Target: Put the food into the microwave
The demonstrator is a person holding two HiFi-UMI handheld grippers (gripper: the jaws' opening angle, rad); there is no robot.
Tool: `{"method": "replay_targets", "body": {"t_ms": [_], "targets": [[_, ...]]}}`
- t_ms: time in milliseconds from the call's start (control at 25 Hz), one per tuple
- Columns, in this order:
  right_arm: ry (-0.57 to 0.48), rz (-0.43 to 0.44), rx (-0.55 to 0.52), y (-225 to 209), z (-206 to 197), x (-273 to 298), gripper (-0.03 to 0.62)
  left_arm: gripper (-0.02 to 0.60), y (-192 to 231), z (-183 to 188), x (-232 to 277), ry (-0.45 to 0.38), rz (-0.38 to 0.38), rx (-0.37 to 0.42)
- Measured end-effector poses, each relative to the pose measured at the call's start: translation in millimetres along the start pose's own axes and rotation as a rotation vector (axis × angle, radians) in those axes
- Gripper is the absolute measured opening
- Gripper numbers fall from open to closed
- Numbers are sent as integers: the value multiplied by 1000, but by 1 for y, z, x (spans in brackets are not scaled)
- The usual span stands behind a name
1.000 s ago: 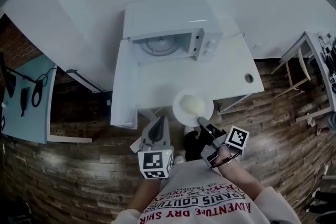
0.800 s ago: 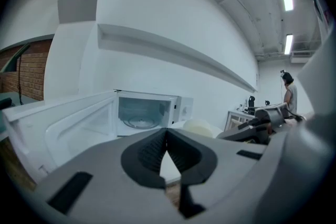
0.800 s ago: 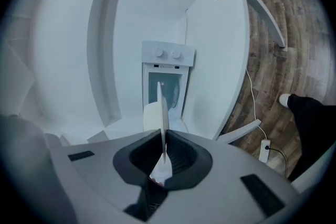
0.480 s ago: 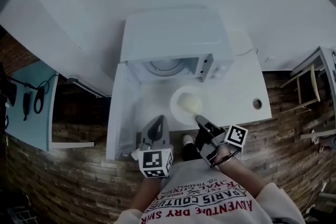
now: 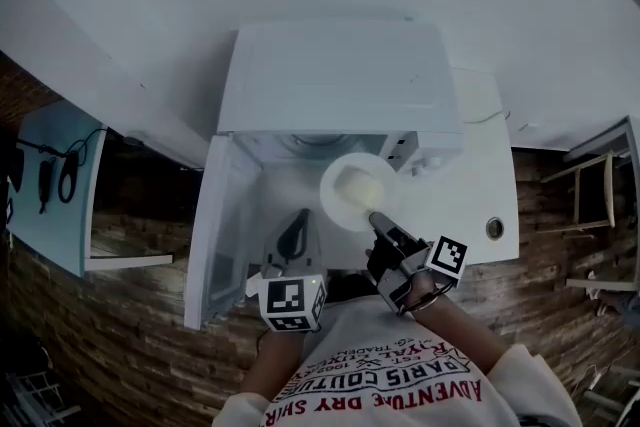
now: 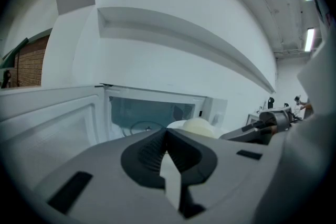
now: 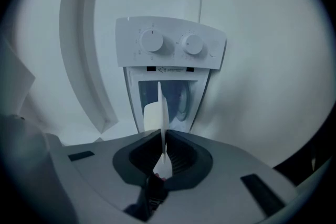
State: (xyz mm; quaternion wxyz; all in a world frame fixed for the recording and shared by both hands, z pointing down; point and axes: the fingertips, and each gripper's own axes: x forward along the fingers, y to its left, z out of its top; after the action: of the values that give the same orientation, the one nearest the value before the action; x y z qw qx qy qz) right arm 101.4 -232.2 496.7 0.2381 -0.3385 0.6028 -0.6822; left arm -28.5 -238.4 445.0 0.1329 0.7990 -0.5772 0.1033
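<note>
**Item:** pale, domed lump of food, lying loose on a round white plate.

**Location:** at the mouth of the open white box-shaped microwave, which stands on the white table. The microwave's white door is swung out at the left.

**Hold:**
- Right gripper: jaws narrow, clamped on the plate's near rim, with the plate edge-on between them.
- Left gripper: jaws together with nothing in them, just left of the plate.

**Handling (judged):**
- The plate looks stiff, smooth and breakable.
- Gripped at one edge only, it probably levers against the jaws and may droop or slip.
- The food looks soft and light, and is free to slide if the plate tips.

**Where to take hold:** the rim, bitten deep, with the plate kept level and the food left untouched.
</note>
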Motion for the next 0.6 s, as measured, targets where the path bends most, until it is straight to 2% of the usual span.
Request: {"method": "replay_targets", "body": {"t_ms": [320, 600], "targets": [[-15, -25, 5, -18, 20, 52, 26, 3, 22, -7, 33, 31, 11, -19], [-45, -17, 15, -24, 32, 97, 26, 3, 42, -7, 52, 31, 6, 3]]}}
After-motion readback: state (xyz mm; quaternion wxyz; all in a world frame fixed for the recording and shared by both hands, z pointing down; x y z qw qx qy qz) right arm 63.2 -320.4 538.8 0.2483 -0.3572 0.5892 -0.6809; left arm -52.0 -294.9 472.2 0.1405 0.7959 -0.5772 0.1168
